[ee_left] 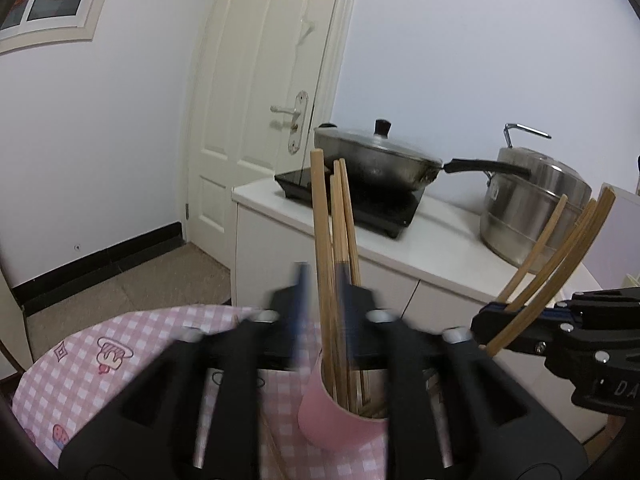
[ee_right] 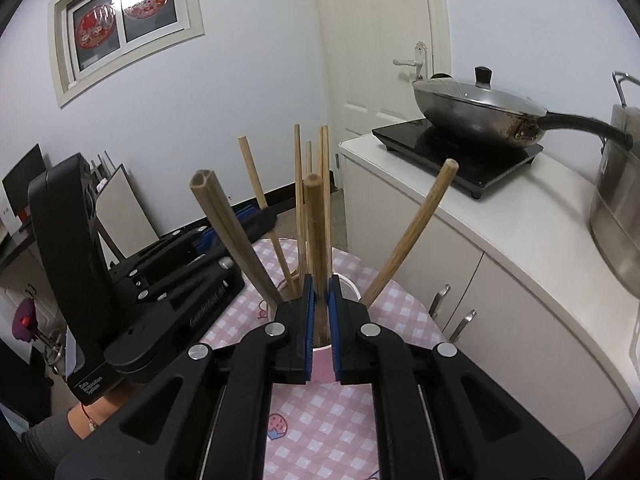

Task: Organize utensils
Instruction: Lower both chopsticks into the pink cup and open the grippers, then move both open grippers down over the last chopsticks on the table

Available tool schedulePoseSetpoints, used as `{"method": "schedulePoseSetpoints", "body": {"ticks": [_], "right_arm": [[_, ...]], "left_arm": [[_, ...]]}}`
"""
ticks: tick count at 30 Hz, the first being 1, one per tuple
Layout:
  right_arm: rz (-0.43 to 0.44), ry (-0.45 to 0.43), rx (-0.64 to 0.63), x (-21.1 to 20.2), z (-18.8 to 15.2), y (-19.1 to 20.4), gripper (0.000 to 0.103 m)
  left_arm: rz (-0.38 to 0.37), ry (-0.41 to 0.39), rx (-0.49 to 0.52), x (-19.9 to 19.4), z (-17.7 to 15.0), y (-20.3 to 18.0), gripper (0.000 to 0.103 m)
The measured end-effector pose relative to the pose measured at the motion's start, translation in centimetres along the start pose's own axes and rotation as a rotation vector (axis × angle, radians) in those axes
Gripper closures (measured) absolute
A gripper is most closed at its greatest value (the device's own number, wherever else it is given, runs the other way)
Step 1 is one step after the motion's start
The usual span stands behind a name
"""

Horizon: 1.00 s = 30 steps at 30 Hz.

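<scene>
A pink cup [ee_left: 332, 420] stands on the pink checked tablecloth [ee_left: 100, 380] with several wooden chopsticks [ee_left: 326, 232] upright in it. My left gripper [ee_left: 322, 280] is blurred and open, its blue pads on either side of those chopsticks. At the right edge, my right gripper [ee_left: 494, 316] is shut on a fanned bunch of chopsticks [ee_left: 568, 248]. In the right wrist view my right gripper [ee_right: 320, 304] clamps that bunch [ee_right: 315, 240] just above the cup [ee_right: 320, 364]. The thinner chopsticks [ee_right: 298, 200] in the cup stand behind. My left gripper [ee_right: 230, 226] lies to the left.
A white counter [ee_left: 432, 248] behind the table carries a black induction hob [ee_left: 372, 208] with a lidded wok [ee_left: 376, 160] and a steel pot [ee_left: 532, 208]. A white door [ee_left: 260, 80] is at the back. A person's wrist [ee_right: 94, 420] shows at lower left.
</scene>
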State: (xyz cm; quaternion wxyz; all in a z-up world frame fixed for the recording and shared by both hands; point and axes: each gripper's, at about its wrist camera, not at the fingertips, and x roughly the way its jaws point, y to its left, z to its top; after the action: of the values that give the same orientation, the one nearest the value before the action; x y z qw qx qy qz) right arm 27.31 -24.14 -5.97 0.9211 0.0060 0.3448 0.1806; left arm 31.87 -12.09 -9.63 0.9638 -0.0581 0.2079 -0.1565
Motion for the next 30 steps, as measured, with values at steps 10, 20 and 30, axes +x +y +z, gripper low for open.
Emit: {"method": "schedulePoseSetpoints", "body": {"ticks": [10, 20, 30], "right_arm": [[0.011, -0.001, 0.037, -1.0, -0.1, 0.4, 0.094], [-0.007, -0.023, 0.04, -3.1, -0.3, 1.3, 0.093], [-0.029, -0.064, 0.029, -6.1, -0.6, 3.0, 0.092]], "left_arm": [[0.013, -0.054, 0.033, -3.5, 0.4, -0.2, 0.027], [0.068, -0.03, 0.056, -7.3, 0.9, 0.4, 0.027], [0.108, 0.002, 0.076, -11.8, 1.1, 1.0, 0.027]]}}
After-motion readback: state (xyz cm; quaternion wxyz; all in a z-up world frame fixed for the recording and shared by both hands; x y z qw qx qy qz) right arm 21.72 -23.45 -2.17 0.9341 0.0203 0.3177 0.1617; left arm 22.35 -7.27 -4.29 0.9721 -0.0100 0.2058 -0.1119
